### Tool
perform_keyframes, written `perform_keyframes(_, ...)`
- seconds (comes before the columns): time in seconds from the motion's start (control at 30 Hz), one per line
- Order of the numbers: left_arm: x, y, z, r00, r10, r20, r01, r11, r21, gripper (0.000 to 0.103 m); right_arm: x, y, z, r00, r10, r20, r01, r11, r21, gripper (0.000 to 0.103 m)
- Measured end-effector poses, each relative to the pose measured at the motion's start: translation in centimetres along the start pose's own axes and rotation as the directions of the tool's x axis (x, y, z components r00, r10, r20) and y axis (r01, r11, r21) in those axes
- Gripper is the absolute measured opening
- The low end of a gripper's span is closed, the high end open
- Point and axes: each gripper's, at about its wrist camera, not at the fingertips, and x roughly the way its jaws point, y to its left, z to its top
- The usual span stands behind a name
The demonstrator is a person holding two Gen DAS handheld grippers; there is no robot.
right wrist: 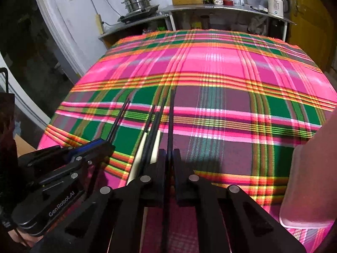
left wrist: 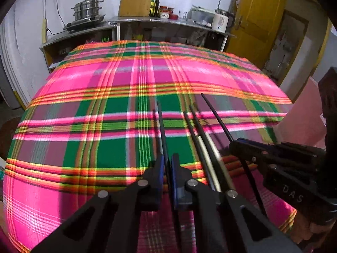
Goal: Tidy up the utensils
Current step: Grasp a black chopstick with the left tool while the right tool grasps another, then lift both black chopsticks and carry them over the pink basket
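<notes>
My left gripper [left wrist: 167,164] is shut on a black chopstick [left wrist: 161,126] that points forward over the plaid cloth. My right gripper [right wrist: 169,158] is shut on another black chopstick [right wrist: 171,118]; in the left wrist view it [left wrist: 238,145] stands to the right with its chopstick [left wrist: 217,116] sticking out. Between the two grippers a bundle of black and cream chopsticks [left wrist: 202,139] lies on the cloth; it also shows in the right wrist view [right wrist: 150,139]. The left gripper [right wrist: 105,143] shows at the left of the right wrist view with its chopstick [right wrist: 119,118].
The table is covered by a pink, green and orange plaid cloth [left wrist: 118,80]. A pink plastic container [right wrist: 309,181] stands at the right edge. Behind the table are steel shelves with a steamer pot [left wrist: 87,8], bottles [left wrist: 154,5] and a white kettle [right wrist: 276,4]. A yellow door [left wrist: 257,14] is at the right.
</notes>
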Motion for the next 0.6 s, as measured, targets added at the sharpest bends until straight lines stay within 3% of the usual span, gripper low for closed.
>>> perform_keyframes(0.43,-8.5,-1.5,1.4,0.987,-0.065,0.147,0.062,0.998,0.029,0.006,-8.2,1.0,0.2,0.988,0.035,0.15,-0.034,0.999,-0.01,0.006)
perform_keyframes(0.6,-8.5,-1.8,1.3,0.988,-0.097,0.121,0.091,0.994,0.053,0.006,-10.4,0.6,-0.3,0.982,0.028,0.184,-0.029,1.0,0.002,0.006)
